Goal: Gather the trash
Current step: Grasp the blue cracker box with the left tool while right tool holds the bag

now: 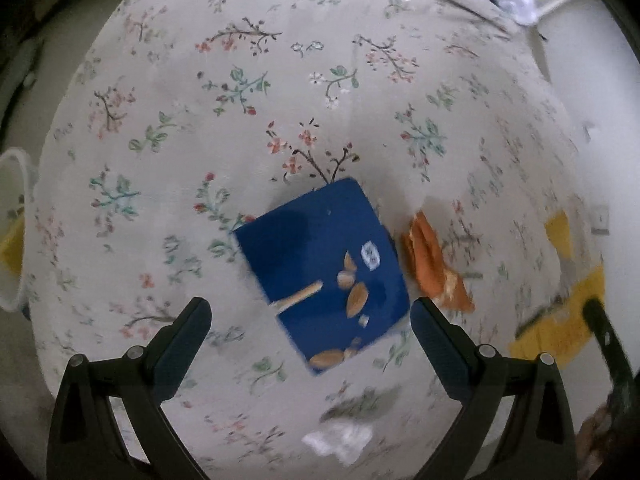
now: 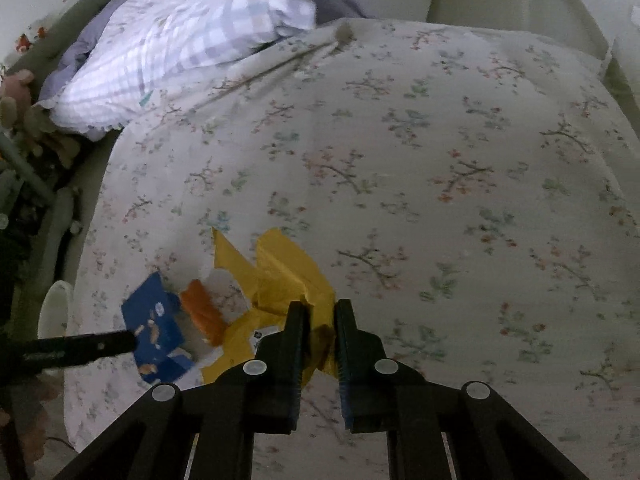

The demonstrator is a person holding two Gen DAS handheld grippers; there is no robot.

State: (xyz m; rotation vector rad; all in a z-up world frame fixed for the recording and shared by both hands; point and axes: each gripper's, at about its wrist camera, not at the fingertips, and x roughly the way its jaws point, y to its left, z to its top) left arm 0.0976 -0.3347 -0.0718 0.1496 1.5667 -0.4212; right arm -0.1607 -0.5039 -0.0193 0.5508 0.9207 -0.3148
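The right gripper [image 2: 320,320] is clamped on the yellow wrapper [image 2: 280,272], whose torn sheet spreads toward 11 o'clock from the jaws. Lift it clear before carrying; loose flaps may snag neighbouring scraps.

The left gripper [image 1: 310,316] points down at the floral bedsheet [image 1: 320,100], jaws wide apart and empty. The blue snack packet [image 1: 324,268] lies between and just beyond its fingertips, at 12 o'clock. Centre the jaws across the packet's narrow width, descend, then close. The orange wrapper [image 1: 434,268] lies just beside the packet at 3 o'clock; white crumpled paper [image 1: 340,438] sits nearest the camera at 6 o'clock. A translucent container [image 1: 12,232] stands at 9 o'clock, probably the collection bin.
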